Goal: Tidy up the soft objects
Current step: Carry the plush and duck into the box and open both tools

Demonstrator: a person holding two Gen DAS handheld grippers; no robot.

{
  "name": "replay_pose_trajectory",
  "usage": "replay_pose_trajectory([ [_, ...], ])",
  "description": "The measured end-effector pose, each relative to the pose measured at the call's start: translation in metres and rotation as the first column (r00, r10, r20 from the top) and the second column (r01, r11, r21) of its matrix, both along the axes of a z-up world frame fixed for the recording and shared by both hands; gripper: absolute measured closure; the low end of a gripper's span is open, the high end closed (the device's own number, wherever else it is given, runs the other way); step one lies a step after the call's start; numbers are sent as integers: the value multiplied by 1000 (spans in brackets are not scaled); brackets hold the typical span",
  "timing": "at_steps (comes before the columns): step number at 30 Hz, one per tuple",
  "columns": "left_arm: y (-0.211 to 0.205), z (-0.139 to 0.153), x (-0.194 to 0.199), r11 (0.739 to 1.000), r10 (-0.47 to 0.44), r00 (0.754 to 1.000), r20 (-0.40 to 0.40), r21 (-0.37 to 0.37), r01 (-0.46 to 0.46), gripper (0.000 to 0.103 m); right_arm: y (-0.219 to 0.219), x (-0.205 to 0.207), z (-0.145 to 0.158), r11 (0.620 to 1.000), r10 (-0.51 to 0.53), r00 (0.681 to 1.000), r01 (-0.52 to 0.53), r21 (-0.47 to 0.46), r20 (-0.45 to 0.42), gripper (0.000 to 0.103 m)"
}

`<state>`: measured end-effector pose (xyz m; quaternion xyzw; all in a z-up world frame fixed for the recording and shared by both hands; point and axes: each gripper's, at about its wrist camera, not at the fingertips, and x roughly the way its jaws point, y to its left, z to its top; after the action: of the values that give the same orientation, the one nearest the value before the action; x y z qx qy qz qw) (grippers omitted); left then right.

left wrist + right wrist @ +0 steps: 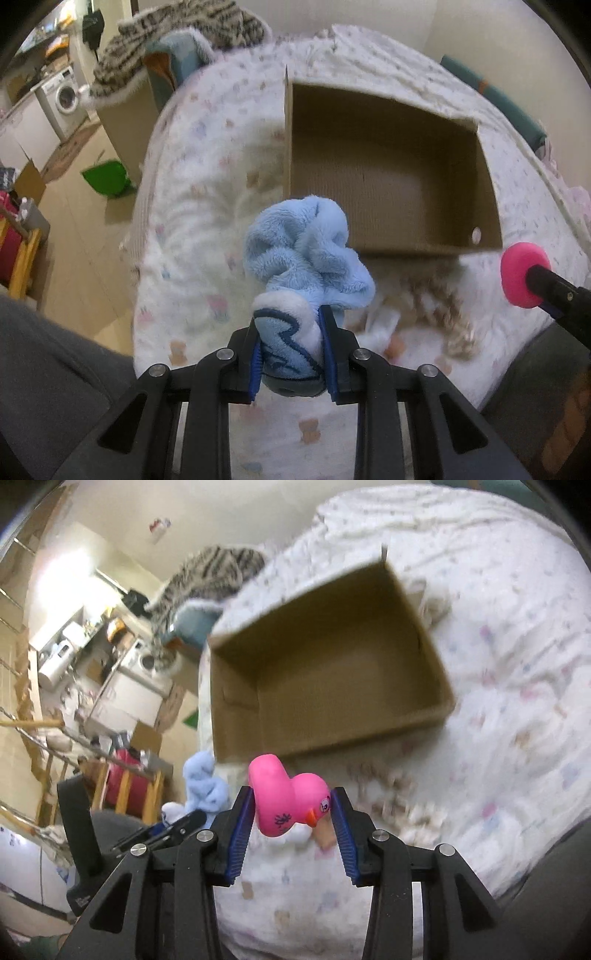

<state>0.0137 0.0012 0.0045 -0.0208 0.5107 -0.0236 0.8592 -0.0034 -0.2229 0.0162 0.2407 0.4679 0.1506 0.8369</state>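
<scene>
My left gripper (291,354) pinches a fluffy pale-blue plush sock (306,258), crumpled, white-cuffed, above the bedspread (192,184). My right gripper (291,823) clamps a smooth pink rubber duck (288,797), orange beak pointing down. Just beyond both: an open cardboard box (388,173), square-edged, interior bare. Quilt soft, printed.
</scene>
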Motion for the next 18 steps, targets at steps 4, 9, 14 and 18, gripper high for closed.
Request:
replay_pose_trajectory([
  [4,-6,19,18,1000,-23,999,47,19,22,79,-5,15,8,1000,-24,999,24,-7,23,59],
  [9,-14,28,41,998,-47,996,70,40,45,79,-11,40,19,998,-44,998,46,-31,48,59],
  [14,-29,27,72,994,-77,994,75,79,71,79,-12,63,16,994,-55,996,61,-86,72,59],
  [18,-39,23,92,993,-84,994,72,92,77,79,-13,79,6,990,-59,996,67,-125,68,59],
])
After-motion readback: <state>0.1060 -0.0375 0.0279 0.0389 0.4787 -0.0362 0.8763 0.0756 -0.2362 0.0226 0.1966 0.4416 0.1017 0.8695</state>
